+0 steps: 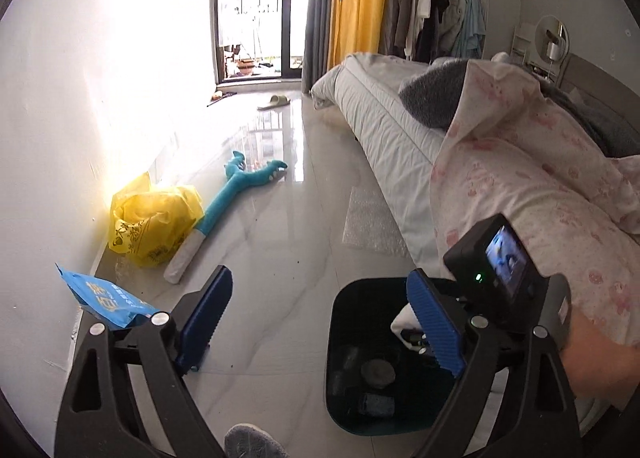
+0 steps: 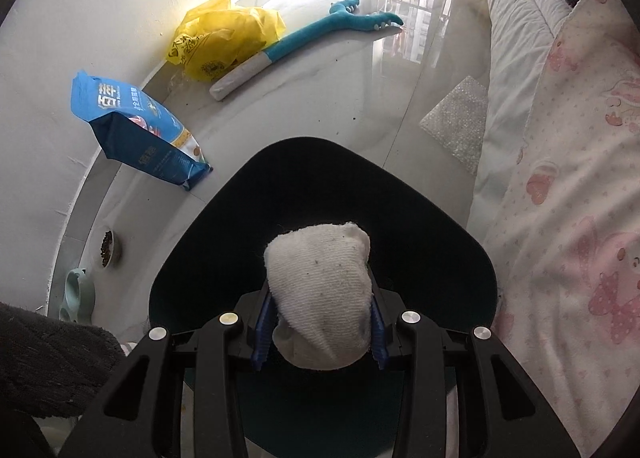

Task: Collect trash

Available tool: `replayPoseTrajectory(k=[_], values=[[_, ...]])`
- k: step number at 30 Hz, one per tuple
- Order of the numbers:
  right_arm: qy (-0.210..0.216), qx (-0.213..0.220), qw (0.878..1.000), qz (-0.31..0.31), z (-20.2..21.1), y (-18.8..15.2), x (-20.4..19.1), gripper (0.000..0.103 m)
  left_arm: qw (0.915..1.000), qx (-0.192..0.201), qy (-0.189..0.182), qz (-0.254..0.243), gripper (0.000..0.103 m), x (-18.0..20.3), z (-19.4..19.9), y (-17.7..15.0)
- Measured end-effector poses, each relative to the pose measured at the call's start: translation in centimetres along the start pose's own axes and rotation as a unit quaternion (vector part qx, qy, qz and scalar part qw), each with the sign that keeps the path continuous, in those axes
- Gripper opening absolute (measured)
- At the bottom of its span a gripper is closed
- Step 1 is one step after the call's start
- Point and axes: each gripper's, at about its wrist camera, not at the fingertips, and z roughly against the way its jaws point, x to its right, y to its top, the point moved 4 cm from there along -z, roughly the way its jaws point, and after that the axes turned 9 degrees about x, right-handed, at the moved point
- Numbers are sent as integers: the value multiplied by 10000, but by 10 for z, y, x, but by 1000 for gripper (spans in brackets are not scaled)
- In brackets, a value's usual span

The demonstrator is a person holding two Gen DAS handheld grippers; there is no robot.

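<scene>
My right gripper (image 2: 320,332) is shut on a white sock (image 2: 322,294) and holds it over the open mouth of a dark trash bin (image 2: 224,225). In the left wrist view the bin (image 1: 340,358) stands on the floor with dark items inside, and the sock (image 1: 404,320) shows just above it beside the right gripper. My left gripper (image 1: 320,322) is open and empty, hovering to the left of the bin. A sheet of bubble wrap (image 2: 456,121) lies on the floor by the bed; it also shows in the left wrist view (image 1: 370,223).
A yellow plastic bag (image 1: 154,223), a teal plush toy (image 1: 240,189) and a blue pet food bag (image 2: 132,125) lie along the left wall. Pet bowls (image 2: 108,248) sit by the wall. A bed (image 1: 392,125) with a pink quilt fills the right. A slipper (image 1: 274,101) lies far off.
</scene>
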Motion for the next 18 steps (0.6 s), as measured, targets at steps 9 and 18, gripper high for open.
replayPoseTrajectory(k=[9, 18], values=[[-70, -298, 9995, -47, -10, -20, -3, 46, 9943, 1052, -123, -136, 95, 19, 41, 41], [-109, 69, 9999, -112, 21, -21, -6, 63, 9870, 1505, -313, -460, 96, 54, 69, 55]])
